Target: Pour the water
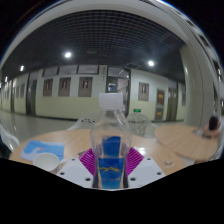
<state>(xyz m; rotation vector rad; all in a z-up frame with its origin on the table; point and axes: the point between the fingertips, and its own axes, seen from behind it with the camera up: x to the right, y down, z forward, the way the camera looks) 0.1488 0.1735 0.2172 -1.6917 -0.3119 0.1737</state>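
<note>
Both fingers [88,160] clamp the clear water bottle [109,135]; its blue label [110,157] is unreadable, its base hidden.

One claw [110,160] — two fingers, each with one magenta pad [87,159]. One clear plastic bottle [109,140] with blue label, between fingers, pads against its sides. One white cup [46,160] on tabletop [185,140], beside bottle. One clear glass [140,122] beyond bottle. Ceiling lights [68,55] — two bright ones countable. Framed pictures [66,86] on far wall — several, exact count unclear.
</note>
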